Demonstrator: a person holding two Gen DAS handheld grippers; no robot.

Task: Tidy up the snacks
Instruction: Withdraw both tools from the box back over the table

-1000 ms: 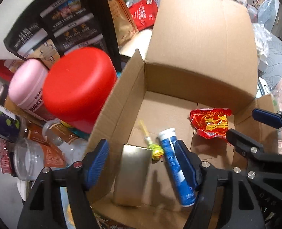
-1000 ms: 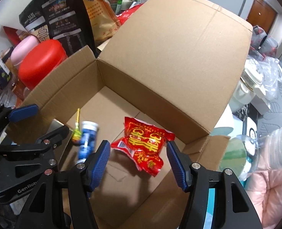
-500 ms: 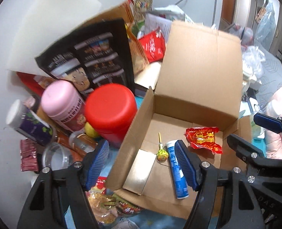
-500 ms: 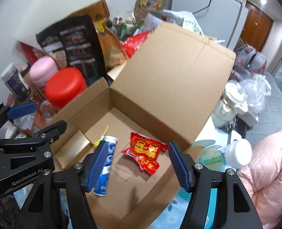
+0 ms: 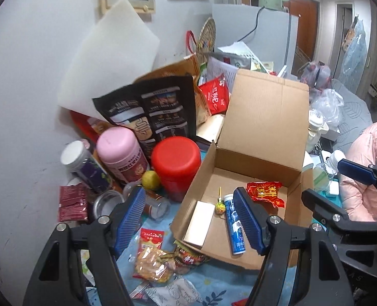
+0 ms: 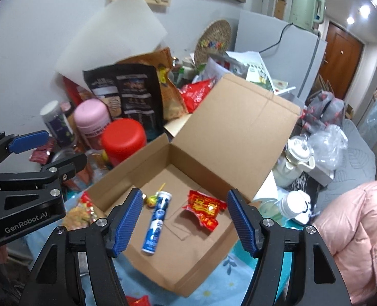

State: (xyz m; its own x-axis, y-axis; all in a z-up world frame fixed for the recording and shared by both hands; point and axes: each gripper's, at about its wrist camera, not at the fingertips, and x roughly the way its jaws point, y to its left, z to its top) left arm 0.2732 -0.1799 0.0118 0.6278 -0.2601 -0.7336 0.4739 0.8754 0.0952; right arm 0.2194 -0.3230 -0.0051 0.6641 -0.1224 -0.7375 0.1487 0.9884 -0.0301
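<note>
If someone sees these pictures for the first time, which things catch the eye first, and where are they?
The open cardboard box fills the middle, its lid standing up at the back. On its floor lie a red snack packet to the right, a blue tube and a lollipop to the left. Left of the box, outside it, stand a red-lidded jar and a pink-lidded jar.

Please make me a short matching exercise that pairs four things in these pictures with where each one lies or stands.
Things:
1. blue tube
2. red packet
3. red jar
4. lollipop

Places:
A. outside the cardboard box, against its left wall
B. on the box floor, nearest the raised lid
C. on the box floor, between the lollipop and the red packet
D. on the box floor, just left of the tube's white cap

Pairs: 1-C, 2-B, 3-A, 4-D
</note>
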